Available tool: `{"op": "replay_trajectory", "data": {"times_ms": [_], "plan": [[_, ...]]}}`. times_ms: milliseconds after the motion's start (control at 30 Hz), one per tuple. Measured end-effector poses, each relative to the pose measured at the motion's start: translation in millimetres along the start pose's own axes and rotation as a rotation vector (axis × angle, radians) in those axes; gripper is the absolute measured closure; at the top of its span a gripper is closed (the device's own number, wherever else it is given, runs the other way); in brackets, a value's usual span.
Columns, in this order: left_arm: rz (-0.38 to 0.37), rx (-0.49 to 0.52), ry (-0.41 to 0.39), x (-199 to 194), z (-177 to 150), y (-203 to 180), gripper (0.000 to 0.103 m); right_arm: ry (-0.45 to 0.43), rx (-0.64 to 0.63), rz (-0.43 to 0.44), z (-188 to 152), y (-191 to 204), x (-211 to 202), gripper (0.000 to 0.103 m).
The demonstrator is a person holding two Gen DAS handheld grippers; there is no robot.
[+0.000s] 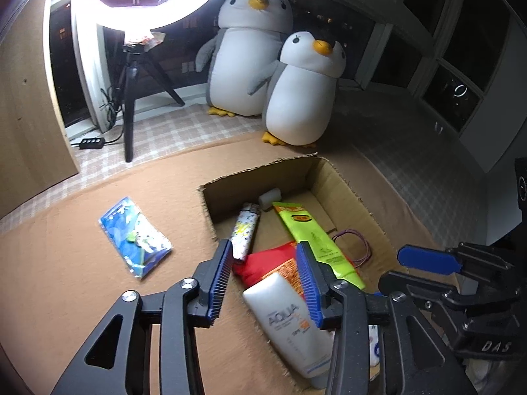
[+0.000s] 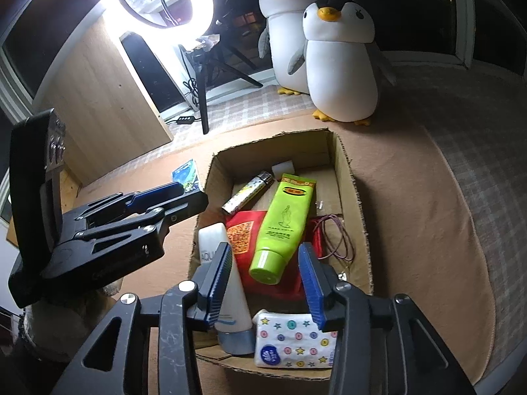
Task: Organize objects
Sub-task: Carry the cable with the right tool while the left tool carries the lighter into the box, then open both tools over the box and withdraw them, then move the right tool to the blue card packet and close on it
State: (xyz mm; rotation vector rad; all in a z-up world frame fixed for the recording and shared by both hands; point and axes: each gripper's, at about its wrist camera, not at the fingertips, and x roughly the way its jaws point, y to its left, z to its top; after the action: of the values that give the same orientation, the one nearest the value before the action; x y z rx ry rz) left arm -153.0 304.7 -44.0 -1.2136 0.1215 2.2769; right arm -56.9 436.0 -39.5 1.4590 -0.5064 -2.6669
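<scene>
An open cardboard box (image 1: 260, 191) (image 2: 273, 151) sits on a brown blanket. Inside lie a white AQUA tube (image 1: 286, 316) (image 2: 238, 306), a green tube (image 1: 313, 233) (image 2: 286, 220), a red pouch (image 1: 266, 263), a patterned lighter (image 1: 245, 230), thin purple hair ties (image 2: 349, 247) and a star-printed tissue pack (image 2: 293, 339). A blue packet (image 1: 135, 237) (image 2: 187, 174) lies outside, left of the box. My left gripper (image 1: 265, 275) hovers open over the box's near left corner, holding nothing. My right gripper (image 2: 265, 279) hangs open above the green tube's cap end, gripping nothing.
Two plush penguins (image 1: 296, 92) stand behind the box. A ring light on a black tripod (image 1: 131, 98) glares at the back left beside a wooden panel. A small white block (image 1: 270, 197) rests at the box's far wall. Checked fabric borders the blanket.
</scene>
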Motion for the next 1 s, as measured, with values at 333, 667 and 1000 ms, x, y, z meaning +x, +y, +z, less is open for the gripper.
{"op": "replay_trajectory", "data": {"times_ms": [333, 667, 1000], "plan": [[0.053, -0.045, -0.005, -43, -45, 54, 0.043, 0.005, -0.034, 0.049, 10, 37, 8, 0.051], [0.132, -0.193, 0.007, -97, -113, 138, 0.038, 0.003, -0.137, 0.112, 34, 106, 43, 0.04], [0.187, -0.305, -0.008, -155, -175, 195, 0.037, 0.11, -0.123, 0.103, 79, 155, 130, 0.034]]}}
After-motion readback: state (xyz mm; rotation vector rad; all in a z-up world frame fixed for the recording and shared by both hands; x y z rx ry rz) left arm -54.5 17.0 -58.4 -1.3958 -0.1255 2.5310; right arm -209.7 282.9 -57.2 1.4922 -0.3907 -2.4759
